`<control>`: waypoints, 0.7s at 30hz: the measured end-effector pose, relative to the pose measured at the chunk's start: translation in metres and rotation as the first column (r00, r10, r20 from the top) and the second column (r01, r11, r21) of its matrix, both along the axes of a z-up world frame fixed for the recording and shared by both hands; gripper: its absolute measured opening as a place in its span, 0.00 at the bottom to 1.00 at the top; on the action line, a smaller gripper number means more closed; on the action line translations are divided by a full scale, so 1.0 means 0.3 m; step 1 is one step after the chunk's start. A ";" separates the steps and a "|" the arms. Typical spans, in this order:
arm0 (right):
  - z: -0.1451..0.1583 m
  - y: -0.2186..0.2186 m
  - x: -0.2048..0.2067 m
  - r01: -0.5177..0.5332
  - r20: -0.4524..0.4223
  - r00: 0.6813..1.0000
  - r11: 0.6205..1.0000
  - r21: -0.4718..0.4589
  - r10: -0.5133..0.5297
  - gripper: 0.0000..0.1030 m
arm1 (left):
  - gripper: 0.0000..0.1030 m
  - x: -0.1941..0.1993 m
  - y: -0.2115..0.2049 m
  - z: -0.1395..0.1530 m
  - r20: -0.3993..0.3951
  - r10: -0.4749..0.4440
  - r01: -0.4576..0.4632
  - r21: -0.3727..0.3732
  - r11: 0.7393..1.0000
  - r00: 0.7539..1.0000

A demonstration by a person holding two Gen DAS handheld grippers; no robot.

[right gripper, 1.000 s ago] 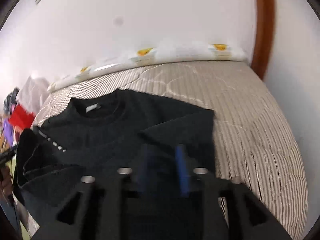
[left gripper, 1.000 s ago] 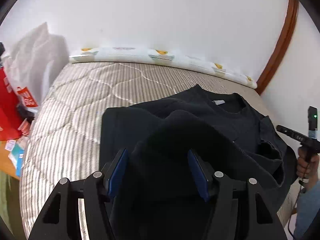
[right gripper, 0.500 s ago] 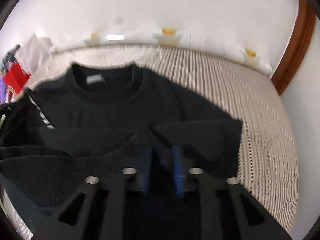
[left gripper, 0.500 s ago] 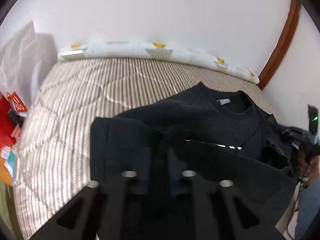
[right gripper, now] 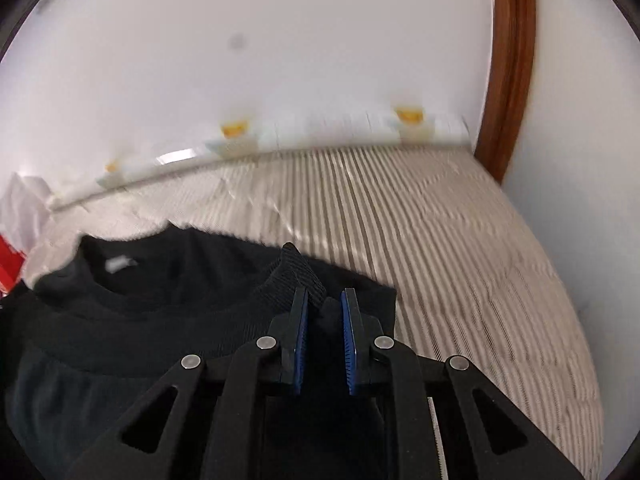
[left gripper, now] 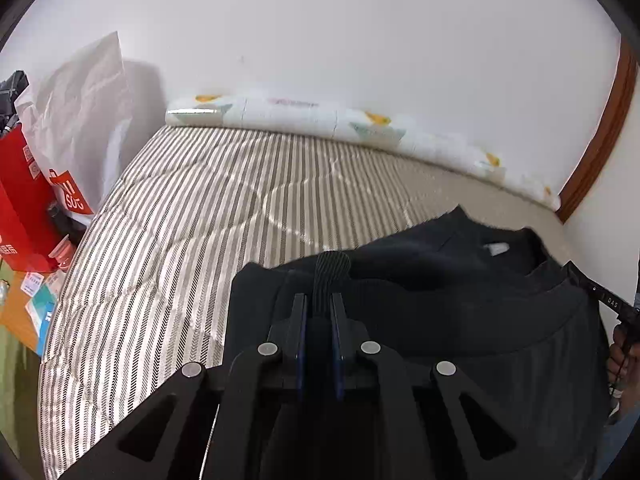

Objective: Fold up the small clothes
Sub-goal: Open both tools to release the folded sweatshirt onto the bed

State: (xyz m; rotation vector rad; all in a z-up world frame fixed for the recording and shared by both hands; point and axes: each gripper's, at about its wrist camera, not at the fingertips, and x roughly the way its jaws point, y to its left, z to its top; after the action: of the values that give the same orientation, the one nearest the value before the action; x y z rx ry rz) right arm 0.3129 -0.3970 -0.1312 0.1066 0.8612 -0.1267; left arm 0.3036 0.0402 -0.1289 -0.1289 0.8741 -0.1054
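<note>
Black knit sweatshirt (left gripper: pixel 460 300) is lying on the striped quilted bed (left gripper: pixel 192 232) with its ribbed hem pinched between both fingers, left gripper (left gripper: pixel 319 312) and right gripper (right gripper: pixel 325 308) clamped tight, so I'd carry both corners evenly toward the collar.

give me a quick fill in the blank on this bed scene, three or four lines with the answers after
1. Both grippers are clamped on a ____ sweater.
2. The sweater lies on a quilt patterned with ____.
3. The left gripper pinches the sweater's ribbed ____.
4. In the left wrist view, the bag beside the bed is ____.

Missing words: black; stripes; hem; red
</note>
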 end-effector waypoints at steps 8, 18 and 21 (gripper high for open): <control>0.015 -0.007 -0.015 -0.005 -0.054 0.999 1.000 -0.024 0.004 0.28 | 0.14 -0.010 -0.021 -0.007 -0.009 0.001 -0.001 0.062 0.998 1.000; -0.022 -0.015 -0.213 0.002 -0.100 0.995 0.996 -0.090 -0.011 0.42 | 0.31 -0.098 -0.007 -0.006 -0.068 0.006 -0.003 0.044 0.999 0.998; -0.027 -0.046 -0.255 0.049 -0.092 0.994 0.997 -0.056 -0.054 0.43 | 0.37 -0.158 -0.005 -0.011 -0.102 0.007 -0.003 0.040 0.999 0.995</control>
State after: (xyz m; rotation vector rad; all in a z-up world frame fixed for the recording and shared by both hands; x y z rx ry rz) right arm 0.2364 -0.4110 -0.1393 0.0730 0.9480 -0.2042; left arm 0.2563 0.0387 -0.1322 -0.1003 0.9769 -0.0770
